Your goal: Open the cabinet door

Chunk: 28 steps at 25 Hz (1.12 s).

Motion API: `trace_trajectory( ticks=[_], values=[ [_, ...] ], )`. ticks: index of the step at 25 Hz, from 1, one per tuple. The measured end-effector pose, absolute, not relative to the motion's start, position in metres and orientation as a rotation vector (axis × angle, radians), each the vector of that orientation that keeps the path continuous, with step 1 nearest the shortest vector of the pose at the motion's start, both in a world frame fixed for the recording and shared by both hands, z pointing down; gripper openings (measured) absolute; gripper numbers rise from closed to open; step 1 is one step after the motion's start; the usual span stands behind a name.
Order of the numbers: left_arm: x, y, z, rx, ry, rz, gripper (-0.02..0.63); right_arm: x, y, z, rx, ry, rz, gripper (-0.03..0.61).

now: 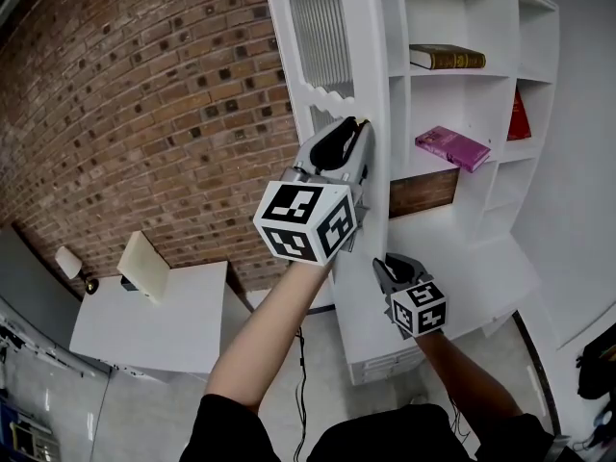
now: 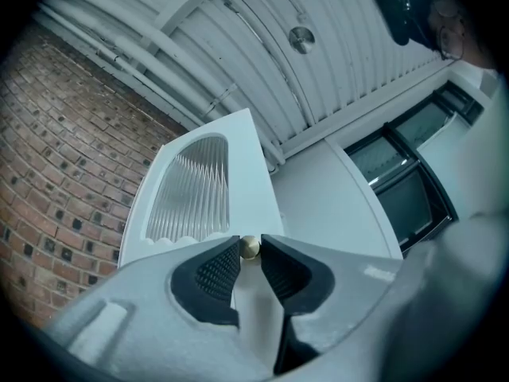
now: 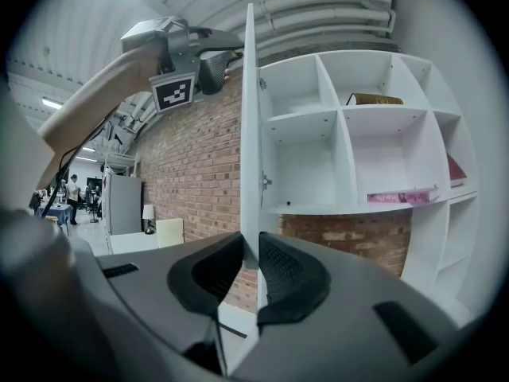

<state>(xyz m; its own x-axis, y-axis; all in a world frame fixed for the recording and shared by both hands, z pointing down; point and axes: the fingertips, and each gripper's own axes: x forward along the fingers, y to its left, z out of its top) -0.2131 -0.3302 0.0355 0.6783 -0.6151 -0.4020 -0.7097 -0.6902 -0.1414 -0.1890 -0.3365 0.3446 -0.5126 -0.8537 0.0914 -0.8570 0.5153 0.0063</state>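
Door (image 1: pixel 370 61) standing well out from shelves (image 1: pixel 462 104), nearly edge-on to them, white, with ribbed pane (image 1: pixel 320 27) in arched upper half. Left gripper (image 1: pixel 358 128) clamped on small brass knob (image 2: pixel 250 247), pads closed on it from both sides. Right gripper (image 3: pixel 253 263) lower down, jaws pinched on door's thin edge, panel sandwiched between pads. Probably stiff painted board: light to swing, rigid enough to follow a pull at one point without flexing. Smooth and likely slick on painted faces, so edge pinch apt to slide unless kept square; ridged pads a help there. Knob round and tiny, liable to slip out or twist within pads under a sideways tug; best pulled along door's arc, not across it. Pane judged the fragile part: no pressing or gripping there. Best holds: knob for steering, solid frame edge below pane for steadying. Little weight expected, yet hinges apt to strain if lifted or forced past their stop. Task seemingly near done, door already wide.
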Motion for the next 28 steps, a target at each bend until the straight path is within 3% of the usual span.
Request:
trace_trajectory(
  ticks=[28],
  values=[
    [-0.271,-0.314,0.034,-2.622,1.037,0.501,0.1,-0.25,-0.315,0.342,1.409,-2.743,0.046,0.077]
  ],
)
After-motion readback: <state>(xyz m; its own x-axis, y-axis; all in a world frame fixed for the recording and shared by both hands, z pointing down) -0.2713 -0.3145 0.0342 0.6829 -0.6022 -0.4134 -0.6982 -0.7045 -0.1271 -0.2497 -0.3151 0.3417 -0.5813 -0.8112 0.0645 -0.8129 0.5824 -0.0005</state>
